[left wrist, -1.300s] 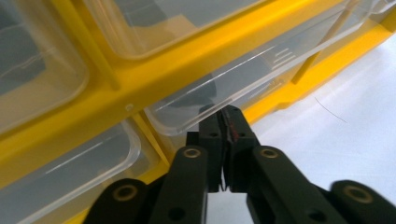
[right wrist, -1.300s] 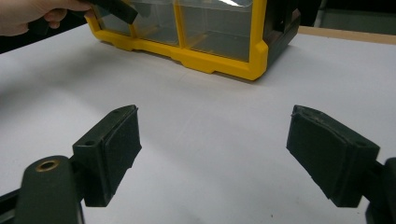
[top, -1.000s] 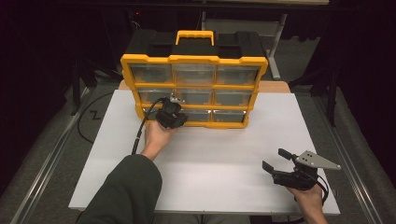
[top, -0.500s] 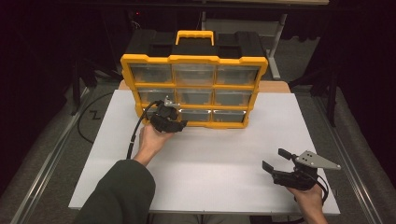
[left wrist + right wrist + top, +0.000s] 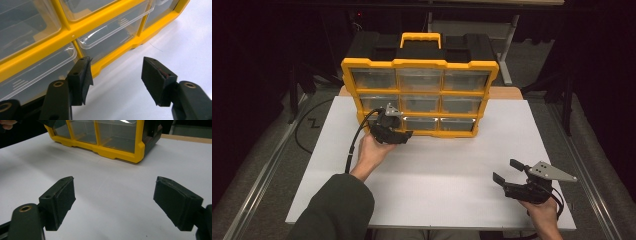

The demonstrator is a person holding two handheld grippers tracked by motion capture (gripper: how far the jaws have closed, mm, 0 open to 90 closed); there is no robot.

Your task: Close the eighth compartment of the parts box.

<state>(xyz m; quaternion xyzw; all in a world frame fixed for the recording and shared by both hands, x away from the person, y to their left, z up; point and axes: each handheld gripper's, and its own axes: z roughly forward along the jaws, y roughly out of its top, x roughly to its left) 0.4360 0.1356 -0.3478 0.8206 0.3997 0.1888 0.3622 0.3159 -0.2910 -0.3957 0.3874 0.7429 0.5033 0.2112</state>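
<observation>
A yellow and black drawer cabinet (image 5: 419,97) with clear plastic drawers stands at the far middle of the white tabletop (image 5: 442,170). My left gripper (image 5: 406,135) is held just in front of its bottom row, near the left end. Its jaws have just been opening and stand open with nothing between them. In the left gripper view, the left gripper (image 5: 116,75) has the bottom left drawer (image 5: 37,72) beside its left jaw and the bottom middle drawer (image 5: 112,37) beyond. My right gripper (image 5: 507,172) rests open over the near right of the table, with bare white surface between the jaws of the right gripper (image 5: 113,200).
A black cable (image 5: 354,145) trails from the left gripper along the sleeve. The tabletop's near edge (image 5: 422,226) runs just behind both hands. The cabinet's yellow handle (image 5: 420,37) sticks up at the back. Dark floor and metal rails surround the table.
The left gripper has drawn back a little from the cabinet's bottom row, toward the left and the near side, and its jaws have opened. The right gripper has not moved.
</observation>
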